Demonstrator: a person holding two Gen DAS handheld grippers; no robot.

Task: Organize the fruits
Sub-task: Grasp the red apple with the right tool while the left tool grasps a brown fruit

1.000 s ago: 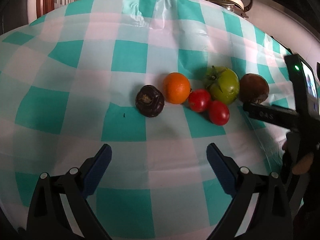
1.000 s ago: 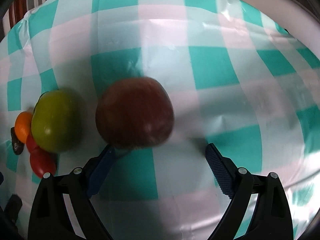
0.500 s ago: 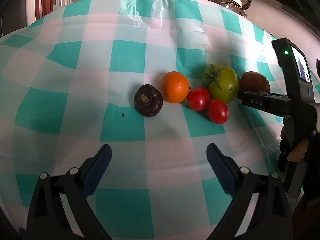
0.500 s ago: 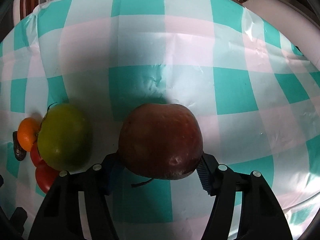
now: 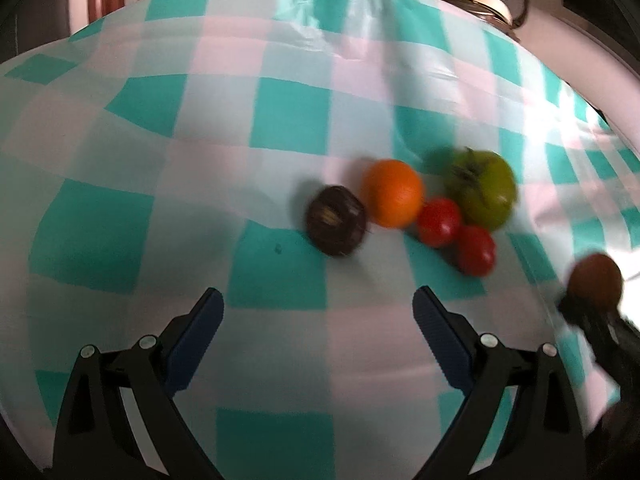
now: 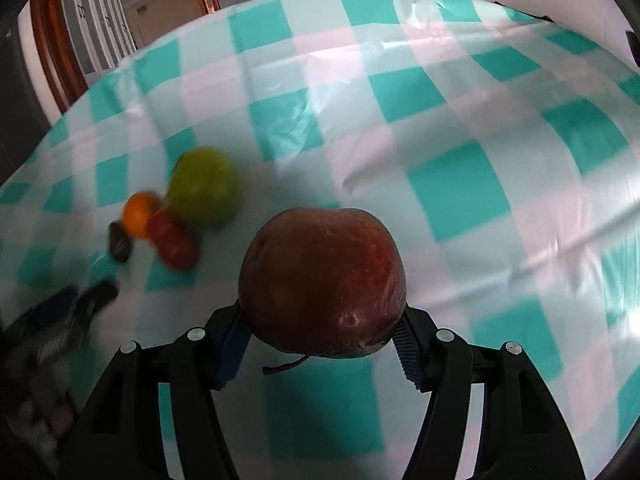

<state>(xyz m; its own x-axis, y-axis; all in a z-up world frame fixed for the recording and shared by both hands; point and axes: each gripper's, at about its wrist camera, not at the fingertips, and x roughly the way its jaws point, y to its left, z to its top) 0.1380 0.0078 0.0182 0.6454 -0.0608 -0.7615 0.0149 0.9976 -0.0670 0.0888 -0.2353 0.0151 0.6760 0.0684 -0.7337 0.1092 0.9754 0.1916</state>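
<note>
Right tongs (image 6: pixel 322 344) pinched a brownish-red fruit (image 6: pixel 322 282) between half-spread pads. Left tongs (image 5: pixel 318 326) stood spread wide, holding nothing above the surface (image 5: pixel 280 128).

The desk (image 5: pixel 280 128) is covered with a glossy cloth checked in teal, white and pale pink (image 6: pixel 460 128), creased near the far edge and bright with glare on the right. A small group of fruit lies directly on it. A dark purple, wrinkled fruit (image 5: pixel 336 226) sits at the left end, touching or just beside an orange (image 5: pixel 394 193). To the orange's right are two red tomatoes (image 5: pixel 439 222) (image 5: pixel 476 251), close together, with a green tomato (image 5: pixel 482 189) just behind them. The right wrist view shows the same cluster, blurred, at the left of the cloth. The rest of the cloth in view is bare.
</note>
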